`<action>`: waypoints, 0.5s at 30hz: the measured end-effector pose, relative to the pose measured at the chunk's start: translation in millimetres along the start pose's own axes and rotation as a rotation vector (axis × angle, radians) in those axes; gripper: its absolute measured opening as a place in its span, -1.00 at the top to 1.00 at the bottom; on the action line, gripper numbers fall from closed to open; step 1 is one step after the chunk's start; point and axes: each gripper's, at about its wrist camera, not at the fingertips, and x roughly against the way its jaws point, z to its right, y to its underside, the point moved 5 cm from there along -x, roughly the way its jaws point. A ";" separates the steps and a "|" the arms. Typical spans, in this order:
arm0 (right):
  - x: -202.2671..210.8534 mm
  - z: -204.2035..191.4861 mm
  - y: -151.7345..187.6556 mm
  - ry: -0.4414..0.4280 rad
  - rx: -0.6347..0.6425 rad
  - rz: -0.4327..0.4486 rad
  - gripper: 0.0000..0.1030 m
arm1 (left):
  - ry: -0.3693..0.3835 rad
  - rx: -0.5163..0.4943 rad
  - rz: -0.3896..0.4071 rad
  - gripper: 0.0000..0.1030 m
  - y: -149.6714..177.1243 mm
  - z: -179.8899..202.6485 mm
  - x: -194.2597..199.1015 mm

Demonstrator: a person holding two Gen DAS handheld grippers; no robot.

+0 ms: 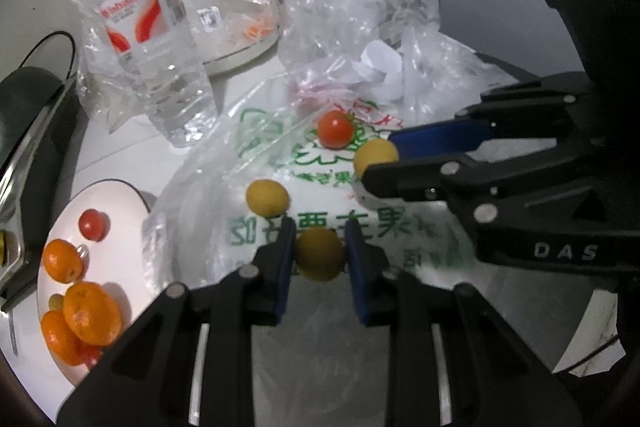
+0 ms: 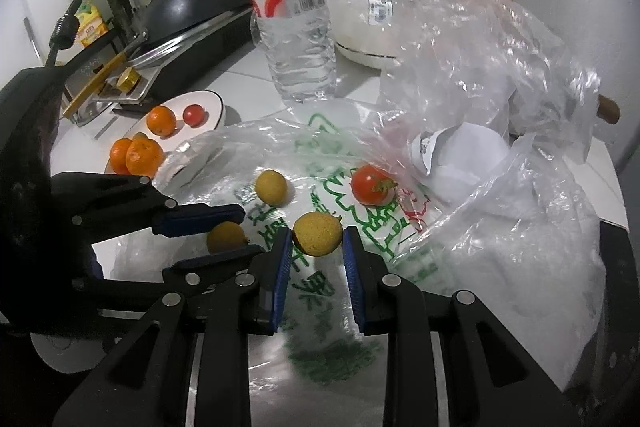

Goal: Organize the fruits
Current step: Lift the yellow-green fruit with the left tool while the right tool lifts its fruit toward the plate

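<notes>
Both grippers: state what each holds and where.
Left gripper: a yellow fruit, pinched across its sides. Right gripper: another yellow fruit, likewise.

**Fruit on the bag, plate to the left**

A printed bag (image 2: 320,163) lies flat on the counter (image 2: 248,79). On it rest a tomato (image 2: 370,184) and a loose fruit (image 2: 271,186) to its left. Nearer the cameras, the left gripper (image 1: 320,253) clamps one fruit (image 1: 320,254) and the right gripper (image 2: 317,245) clamps another (image 2: 317,233). Left of the bag sits a plate (image 2: 214,107) bearing oranges (image 2: 138,155) and a small tomato (image 2: 195,115). A bottle (image 2: 294,19) stands behind the bag, and crumpled bags (image 2: 480,59) lie to the right.
</notes>
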 end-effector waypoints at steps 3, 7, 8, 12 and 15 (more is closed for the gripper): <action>5.7 -6.8 -0.8 0.007 0.006 0.010 0.46 | -0.001 -0.002 0.024 0.50 1.1 -0.3 14.0; 14.9 -18.7 -1.5 0.015 0.018 0.022 0.46 | -0.005 0.003 0.058 0.50 1.5 -2.8 32.5; 16.7 -21.7 -1.5 0.017 0.022 0.025 0.46 | -0.006 0.004 0.066 0.50 1.6 -4.3 36.4; 22.3 -32.4 -2.9 0.022 0.034 0.034 0.46 | -0.013 0.009 0.096 0.50 3.2 -10.3 51.6; 25.8 -41.6 -4.1 0.024 0.044 0.041 0.46 | -0.025 0.012 0.117 0.50 6.7 -14.8 64.5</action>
